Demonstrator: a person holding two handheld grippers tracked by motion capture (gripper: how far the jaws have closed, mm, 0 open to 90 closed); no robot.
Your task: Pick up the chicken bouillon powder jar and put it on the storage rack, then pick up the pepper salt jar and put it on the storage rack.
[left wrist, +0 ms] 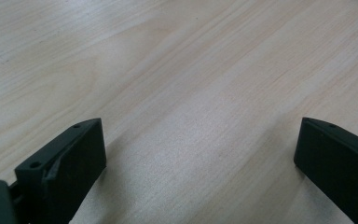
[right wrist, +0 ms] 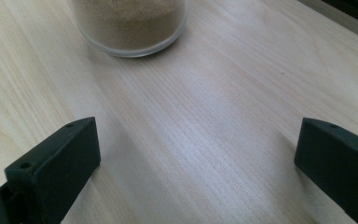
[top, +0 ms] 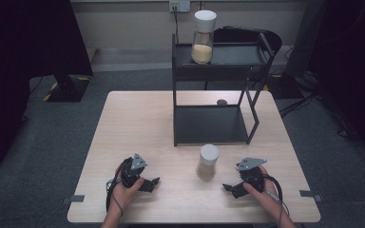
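Table [top: 138,123]: carries a black shelf rack and one jar; both hand-held grippers rest near its front edge.
Shelf rack [top: 211,124]: top shelf holds one white-lidded jar [top: 203,37]; lower shelf bare.
Jar on table [top: 208,161]: upright, brown powder inside, just in front of the rack, between the grippers, untouched.
Left hand-held gripper [top: 156,182]: jaws spread, holding nothing.
Right hand-held gripper [top: 227,187]: jaws spread, aimed at the jar on the table [right wrist: 129,25], still apart.
Progress: judged early; one jar shelved, grasp and placement of the second left.
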